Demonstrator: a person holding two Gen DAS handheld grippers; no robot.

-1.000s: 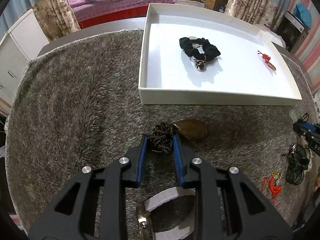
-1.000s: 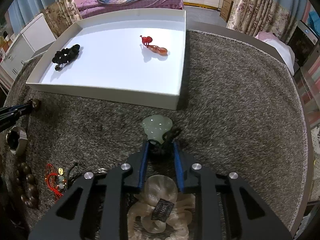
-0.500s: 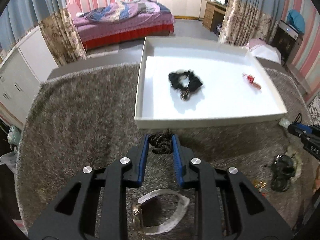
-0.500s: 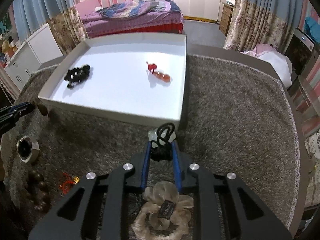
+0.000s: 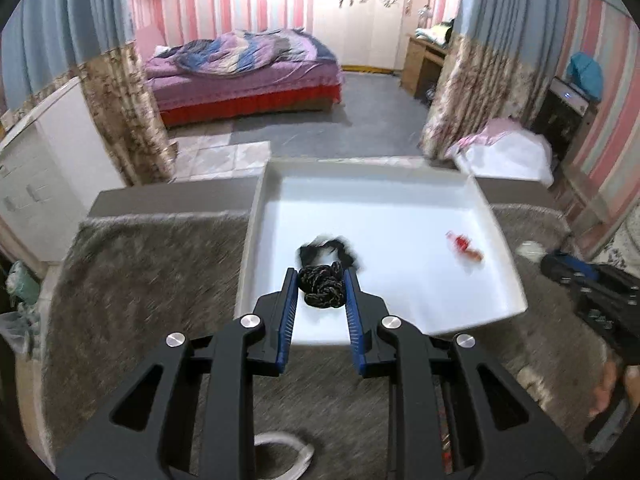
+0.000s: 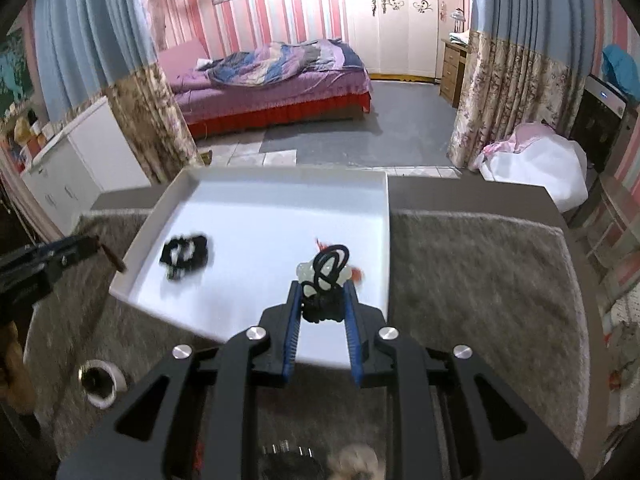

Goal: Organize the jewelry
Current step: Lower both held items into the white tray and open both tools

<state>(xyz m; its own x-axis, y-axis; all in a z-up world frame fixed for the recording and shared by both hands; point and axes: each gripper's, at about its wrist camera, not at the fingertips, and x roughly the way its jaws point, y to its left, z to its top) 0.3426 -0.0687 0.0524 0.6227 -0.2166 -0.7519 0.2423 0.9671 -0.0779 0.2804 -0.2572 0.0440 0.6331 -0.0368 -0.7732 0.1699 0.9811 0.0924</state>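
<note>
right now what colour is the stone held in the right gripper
Pale milky green pendant on a black cord, best in the right wrist view.

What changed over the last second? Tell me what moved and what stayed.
Both tools lifted their pieces off the rug toward the white tray: the left tool carries the brown pendant's dark cord knot, the right tool the pale green pendant. Black scrunchie and red charm stayed put.

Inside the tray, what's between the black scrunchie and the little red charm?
Bare white floor of the tray lies between the black scrunchie and the red charm, seen in the left wrist view.
</note>
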